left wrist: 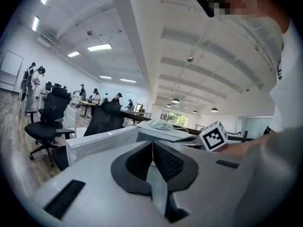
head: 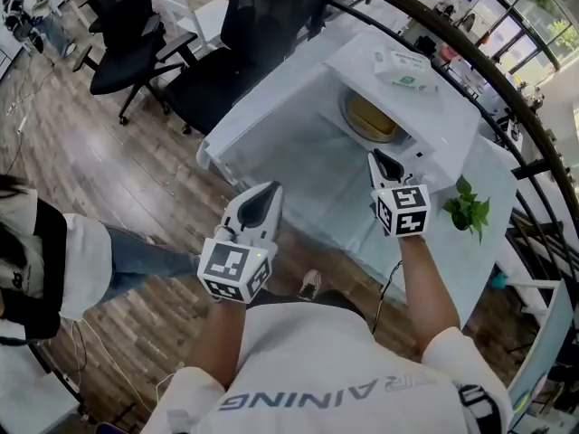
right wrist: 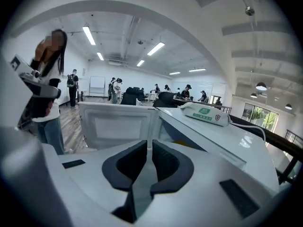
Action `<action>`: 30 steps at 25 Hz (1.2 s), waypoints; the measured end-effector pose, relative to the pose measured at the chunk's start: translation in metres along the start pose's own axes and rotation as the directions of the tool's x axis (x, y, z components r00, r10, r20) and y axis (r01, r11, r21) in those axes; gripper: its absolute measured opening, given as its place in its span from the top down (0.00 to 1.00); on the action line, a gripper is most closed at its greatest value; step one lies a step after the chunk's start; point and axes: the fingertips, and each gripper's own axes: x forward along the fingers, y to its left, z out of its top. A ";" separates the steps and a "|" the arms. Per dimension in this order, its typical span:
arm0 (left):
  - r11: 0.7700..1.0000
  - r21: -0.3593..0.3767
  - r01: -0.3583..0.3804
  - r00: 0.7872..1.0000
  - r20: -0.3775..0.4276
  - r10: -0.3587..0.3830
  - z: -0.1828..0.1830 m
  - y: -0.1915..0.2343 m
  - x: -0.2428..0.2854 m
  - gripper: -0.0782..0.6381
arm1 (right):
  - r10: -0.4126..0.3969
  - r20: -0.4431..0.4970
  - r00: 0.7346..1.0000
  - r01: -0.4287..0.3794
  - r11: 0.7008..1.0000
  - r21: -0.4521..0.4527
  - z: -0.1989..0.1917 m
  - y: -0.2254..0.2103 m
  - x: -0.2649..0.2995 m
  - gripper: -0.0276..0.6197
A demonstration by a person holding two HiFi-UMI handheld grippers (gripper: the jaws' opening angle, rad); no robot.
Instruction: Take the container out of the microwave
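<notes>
Head view showed the white microwave [head: 439, 129] on the table [head: 317, 197] with its door [right wrist: 116, 124] swung open. A round yellowish container [head: 371, 116] sat inside the cavity; what it held could not be made out. A soft tissue pack [head: 403, 69] with a green label lay on the microwave's top, its print too small to read. The left gripper [head: 271, 190] and right gripper [head: 374, 155] hovered before the opening, each with jaws drawn together on nothing, apart from the container. Part of a word, "AINING", showed on the person's shirt [head: 317, 369]. A small green plant [head: 468, 209] stood near the right gripper.
</notes>
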 end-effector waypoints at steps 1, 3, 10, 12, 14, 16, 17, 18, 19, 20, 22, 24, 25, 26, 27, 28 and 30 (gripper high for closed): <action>1.000 -0.004 0.002 1.000 -0.002 -0.002 -0.002 0.000 0.000 0.84 | -0.005 -0.020 1.000 0.005 1.000 -0.020 -0.003 -0.002 0.010 0.87; 1.000 -0.012 0.007 1.000 -0.006 -0.007 -0.004 0.002 0.000 0.84 | -0.021 -0.058 0.998 0.017 0.998 -0.067 -0.009 -0.006 0.031 0.84; 0.999 -0.038 0.018 1.000 -0.016 -0.018 -0.019 0.009 0.007 0.84 | -0.087 -0.225 0.970 0.026 0.965 -0.260 -0.043 -0.021 0.100 0.78; 0.999 -0.046 0.016 1.000 -0.021 -0.017 -0.023 0.011 0.009 0.84 | -0.119 -0.263 0.958 0.030 0.947 -0.320 -0.052 -0.027 0.117 0.78; 0.998 -0.054 0.012 1.000 -0.027 -0.014 -0.027 0.014 0.009 0.84 | -0.144 -0.299 0.943 0.031 0.935 -0.352 -0.062 -0.034 0.133 0.78; 0.998 -0.063 0.004 0.999 -0.032 -0.006 -0.031 0.017 0.010 0.84 | -0.163 -0.334 0.928 0.030 0.928 -0.371 -0.073 -0.043 0.150 0.78; 0.998 -0.066 0.001 0.999 -0.033 -0.003 -0.032 0.019 0.011 0.84 | -0.173 -0.349 0.921 0.029 0.924 -0.381 -0.078 -0.048 0.158 0.78; 0.998 -0.070 -0.002 0.999 -0.034 0.000 -0.034 0.020 0.011 0.84 | -0.185 -0.362 0.914 0.029 0.918 -0.395 -0.083 -0.052 0.165 0.78; 0.997 -0.073 -0.004 0.999 -0.035 0.002 -0.035 0.021 0.012 0.84 | -0.198 -0.373 0.906 0.029 0.910 -0.413 -0.087 -0.057 0.170 0.78; 0.997 -0.078 -0.006 0.999 -0.036 0.003 -0.037 0.023 0.013 0.84 | -0.213 -0.382 0.899 0.030 0.902 -0.431 -0.090 -0.061 0.175 0.78; 0.996 -0.087 -0.011 0.999 -0.038 0.008 -0.040 0.026 0.013 0.84 | -0.237 -0.401 0.885 0.031 0.889 -0.457 -0.097 -0.069 0.182 0.78; 0.995 -0.095 -0.017 0.999 -0.039 0.013 -0.043 0.029 0.013 0.84 | -0.250 -0.422 0.871 0.029 0.885 -0.464 -0.105 -0.073 0.189 0.78; 0.995 -0.099 -0.019 0.999 -0.040 0.015 -0.044 0.030 0.013 0.84 | -0.255 -0.430 0.866 0.029 0.884 -0.466 -0.108 -0.075 0.191 0.77; 0.995 -0.102 -0.020 0.999 -0.041 0.016 -0.046 0.031 0.014 0.84 | -0.261 -0.434 0.862 0.031 0.882 -0.469 -0.111 -0.077 0.193 0.77; 0.994 -0.104 -0.021 0.999 -0.043 0.017 -0.047 0.031 0.014 0.84 | -0.269 -0.436 0.859 0.035 0.880 -0.474 -0.113 -0.080 0.194 0.77; 0.994 -0.105 -0.023 0.999 -0.045 0.018 -0.047 0.032 0.015 0.84 | -0.277 -0.437 0.856 0.040 0.878 -0.478 -0.114 -0.083 0.195 0.77; 0.994 -0.106 -0.025 0.999 -0.049 0.020 -0.048 0.032 0.016 0.84 | -0.288 -0.446 0.847 0.042 0.873 -0.485 -0.117 -0.088 0.198 0.77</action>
